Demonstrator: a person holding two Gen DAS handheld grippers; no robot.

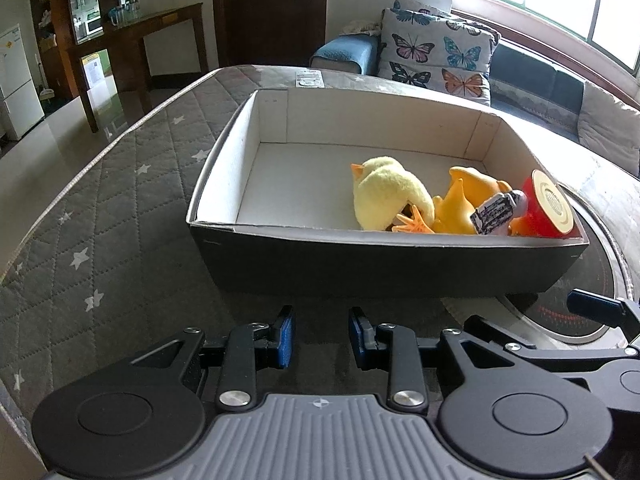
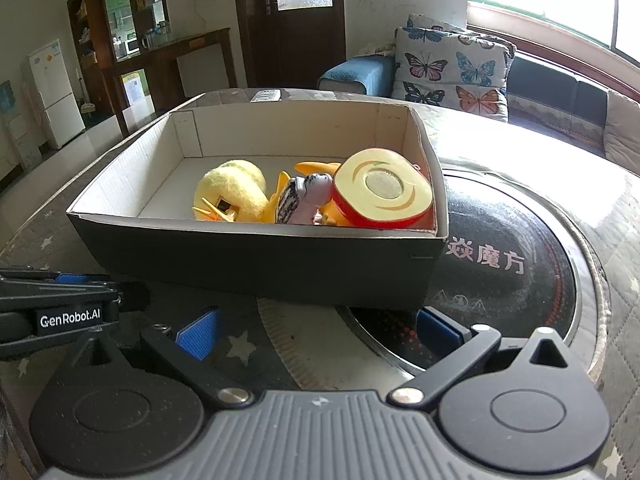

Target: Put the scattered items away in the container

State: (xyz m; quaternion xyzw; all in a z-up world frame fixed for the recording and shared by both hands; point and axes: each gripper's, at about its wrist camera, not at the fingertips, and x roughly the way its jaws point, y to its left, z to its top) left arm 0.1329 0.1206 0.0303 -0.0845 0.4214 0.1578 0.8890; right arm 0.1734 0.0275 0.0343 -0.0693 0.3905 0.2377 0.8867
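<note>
A dark cardboard box [image 1: 360, 268] with a white inside stands on the quilted table; it also shows in the right wrist view [image 2: 256, 264]. In it lie a yellow plush duck [image 1: 388, 196] [image 2: 232, 188], an orange rubber toy [image 1: 460, 204] [image 2: 316, 168], a small grey-and-black figure [image 1: 496, 212] [image 2: 304, 200] and a red half-apple toy [image 1: 548, 208] [image 2: 384, 192]. My left gripper [image 1: 320, 336] is just in front of the box, part open and empty. My right gripper [image 2: 316, 332] is wide open and empty, in front of the box's right corner.
The table has a grey star-patterned cover [image 1: 100, 220] and a round black cooktop [image 2: 508, 264] partly under the box. A remote [image 1: 309, 79] lies behind the box. A sofa with butterfly cushions [image 1: 436, 52] is beyond the table. The left gripper's body [image 2: 60, 316] shows at left in the right wrist view.
</note>
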